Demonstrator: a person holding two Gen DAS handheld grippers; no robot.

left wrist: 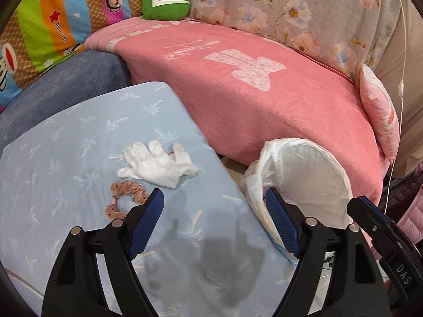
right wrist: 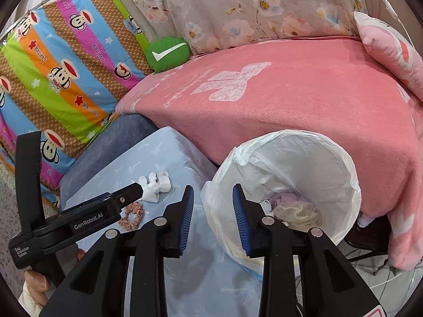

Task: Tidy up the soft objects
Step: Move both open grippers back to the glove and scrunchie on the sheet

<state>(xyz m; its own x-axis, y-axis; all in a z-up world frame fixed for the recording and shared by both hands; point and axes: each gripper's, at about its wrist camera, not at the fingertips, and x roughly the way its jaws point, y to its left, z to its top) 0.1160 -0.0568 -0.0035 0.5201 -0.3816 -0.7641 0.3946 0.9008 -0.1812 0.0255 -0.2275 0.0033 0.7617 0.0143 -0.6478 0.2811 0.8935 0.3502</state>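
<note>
Partway: lined bin (right wrist: 330, 158) is already holding soft items; white glove (left wrist: 158, 166) and scrunchie (left wrist: 127, 198) are waiting. Left gripper (left wrist: 214, 222), right gripper (right wrist: 212, 219) both gaping, empty.

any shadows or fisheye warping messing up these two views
Left wrist view: the left gripper casts a dark, soft shadow on the light blue cushion; edges bow, corners vignette black. Right wrist view: more even light, the pink blanket curves strongly; both look sharp.
</note>
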